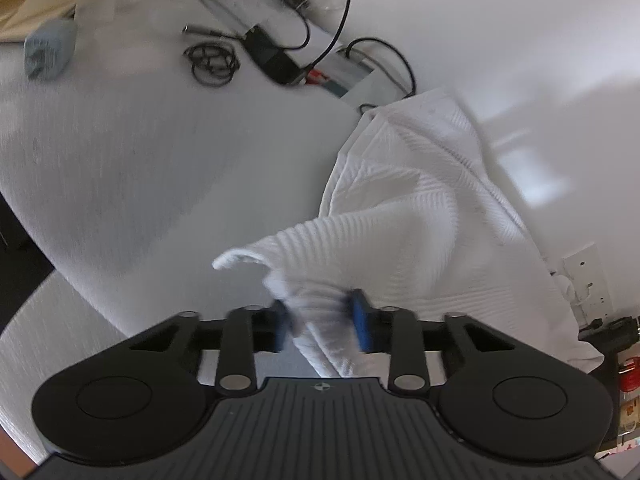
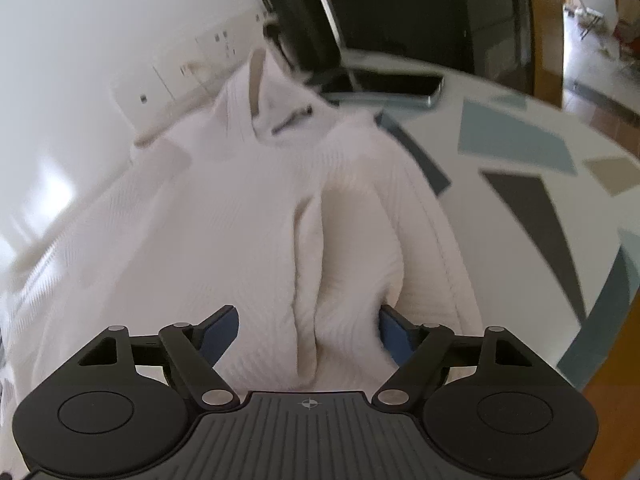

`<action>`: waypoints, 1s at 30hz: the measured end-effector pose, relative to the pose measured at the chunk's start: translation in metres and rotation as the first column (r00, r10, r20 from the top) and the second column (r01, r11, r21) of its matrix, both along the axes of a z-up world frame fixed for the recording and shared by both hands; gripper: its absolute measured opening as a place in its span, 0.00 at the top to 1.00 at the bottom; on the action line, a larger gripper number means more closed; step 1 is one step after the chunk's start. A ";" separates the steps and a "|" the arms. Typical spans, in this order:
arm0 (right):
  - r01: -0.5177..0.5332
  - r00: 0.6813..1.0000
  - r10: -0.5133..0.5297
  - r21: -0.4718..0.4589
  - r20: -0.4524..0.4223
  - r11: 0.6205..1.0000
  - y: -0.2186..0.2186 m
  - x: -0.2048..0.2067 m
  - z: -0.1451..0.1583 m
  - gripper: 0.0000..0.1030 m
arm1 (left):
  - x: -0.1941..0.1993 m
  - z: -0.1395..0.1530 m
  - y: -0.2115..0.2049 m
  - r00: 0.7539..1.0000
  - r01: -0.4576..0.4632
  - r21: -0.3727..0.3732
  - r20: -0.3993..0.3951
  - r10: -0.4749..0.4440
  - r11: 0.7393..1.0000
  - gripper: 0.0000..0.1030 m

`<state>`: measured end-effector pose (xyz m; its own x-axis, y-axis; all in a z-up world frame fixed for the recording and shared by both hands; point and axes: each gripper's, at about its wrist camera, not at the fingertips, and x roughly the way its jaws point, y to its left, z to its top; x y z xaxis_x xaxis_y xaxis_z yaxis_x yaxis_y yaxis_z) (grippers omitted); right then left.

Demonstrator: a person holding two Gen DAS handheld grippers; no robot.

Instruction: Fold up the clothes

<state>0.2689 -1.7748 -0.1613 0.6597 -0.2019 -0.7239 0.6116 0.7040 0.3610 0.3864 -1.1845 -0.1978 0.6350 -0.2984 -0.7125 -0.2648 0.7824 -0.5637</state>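
We pinch the white sweater (image 1: 420, 216) lying on the worktop (image 1: 140, 152) in our left claw (image 1: 322, 320), right claw (image 2: 308, 334) spread over it, and should lift evenly to fold cleanly.

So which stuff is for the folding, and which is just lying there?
For folding: white ribbed garment, left gripper pinching it, right gripper open over it.
Just lying about: black cables, grey-blue pouch, phone.
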 end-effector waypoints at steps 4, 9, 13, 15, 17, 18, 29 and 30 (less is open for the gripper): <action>-0.057 0.998 0.057 -0.009 0.022 0.998 0.011 -0.001 0.010 0.30 | -0.008 0.015 0.001 0.997 -0.004 0.025 0.079 0.002 1.000 0.90; -0.042 0.999 0.041 0.016 0.029 0.999 0.019 -0.004 0.013 0.33 | -0.037 0.064 -0.015 0.939 0.022 0.203 0.331 -0.090 0.979 0.92; -0.065 0.998 0.065 0.006 -0.001 0.998 0.020 0.001 0.011 0.32 | -0.052 0.063 -0.010 0.955 0.001 0.221 0.289 -0.067 0.975 0.92; -0.068 0.998 0.068 0.007 -0.019 0.998 0.020 0.003 0.008 0.32 | -0.055 0.044 -0.003 0.983 -0.007 0.201 0.182 -0.030 0.980 0.92; -0.071 0.997 0.072 0.017 -0.034 0.997 0.021 0.004 0.004 0.32 | -0.058 0.025 -0.001 0.995 -0.006 0.200 0.095 -0.014 0.980 0.92; -0.075 0.996 0.075 0.014 -0.044 0.997 0.021 0.005 0.003 0.32 | -0.059 0.018 0.000 0.998 -0.004 0.199 0.065 -0.009 0.980 0.92; -0.071 0.988 0.074 0.029 -0.132 0.997 0.009 0.009 -0.012 0.32 | -0.046 0.009 -0.005 0.998 0.066 0.178 -0.008 -0.066 0.982 0.90; -0.073 0.987 0.077 0.033 -0.142 0.997 0.008 0.009 -0.014 0.32 | -0.045 0.007 -0.002 0.998 0.064 0.142 -0.010 -0.063 0.988 0.88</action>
<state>0.2778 -1.7673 -0.1753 0.5614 -0.1344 -0.8165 0.6039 0.7412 0.2932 0.3414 -1.1862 -0.1909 0.6144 -0.2330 -0.7538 -0.2147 0.8700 -0.4439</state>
